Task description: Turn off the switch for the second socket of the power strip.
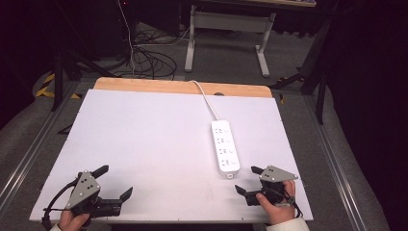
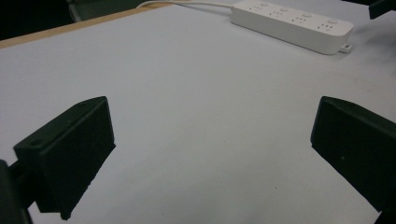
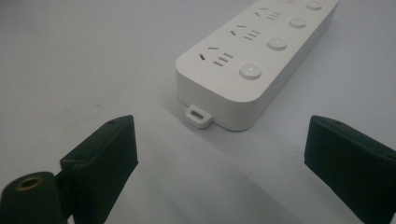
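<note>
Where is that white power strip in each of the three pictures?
High view: power strip lies right of centre on the table, just beyond the right gripper.
Left gripper view: top right, far off.
Right gripper view: upper centre, close ahead.
Shared landmark: the small tab at its near end.

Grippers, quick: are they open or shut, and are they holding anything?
Left gripper: open, holding nothing, over the bare white table.
Right gripper: open, holding nothing, facing the near end of the white power strip.

no legible text (power strip [image 3: 261,60] unmarked)
</note>
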Tool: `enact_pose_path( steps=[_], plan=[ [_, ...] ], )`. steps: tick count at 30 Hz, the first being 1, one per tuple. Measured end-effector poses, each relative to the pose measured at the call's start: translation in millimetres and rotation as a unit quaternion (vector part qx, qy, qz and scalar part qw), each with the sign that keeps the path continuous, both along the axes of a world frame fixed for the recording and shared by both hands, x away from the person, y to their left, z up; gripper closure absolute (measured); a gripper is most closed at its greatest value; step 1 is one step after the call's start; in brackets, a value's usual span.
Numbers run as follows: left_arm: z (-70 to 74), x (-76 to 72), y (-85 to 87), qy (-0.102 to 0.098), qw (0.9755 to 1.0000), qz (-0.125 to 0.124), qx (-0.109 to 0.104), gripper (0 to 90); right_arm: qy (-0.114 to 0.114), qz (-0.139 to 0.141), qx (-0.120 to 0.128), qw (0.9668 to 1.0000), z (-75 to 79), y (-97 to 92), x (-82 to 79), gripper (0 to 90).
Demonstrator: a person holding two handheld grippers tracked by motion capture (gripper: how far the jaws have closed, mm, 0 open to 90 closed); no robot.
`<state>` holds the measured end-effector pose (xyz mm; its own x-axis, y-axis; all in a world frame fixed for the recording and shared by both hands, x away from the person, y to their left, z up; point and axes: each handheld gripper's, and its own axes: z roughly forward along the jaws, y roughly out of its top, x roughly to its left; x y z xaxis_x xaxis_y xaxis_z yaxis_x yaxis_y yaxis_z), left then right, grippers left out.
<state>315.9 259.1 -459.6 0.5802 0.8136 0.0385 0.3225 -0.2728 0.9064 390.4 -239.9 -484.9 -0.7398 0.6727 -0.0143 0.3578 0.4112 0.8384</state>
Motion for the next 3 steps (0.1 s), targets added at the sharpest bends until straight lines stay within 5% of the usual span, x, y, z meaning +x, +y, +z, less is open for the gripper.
enact_pose_path(
  steps=[3],
  plan=[
    [-0.1, 1.3, -0.2, -0.001, 1.0, 0.003, -0.009, 0.2, -0.019, -0.015, 0.002, 0.9997, 3.6, -3.7, -1.2, 13.2]
  ],
)
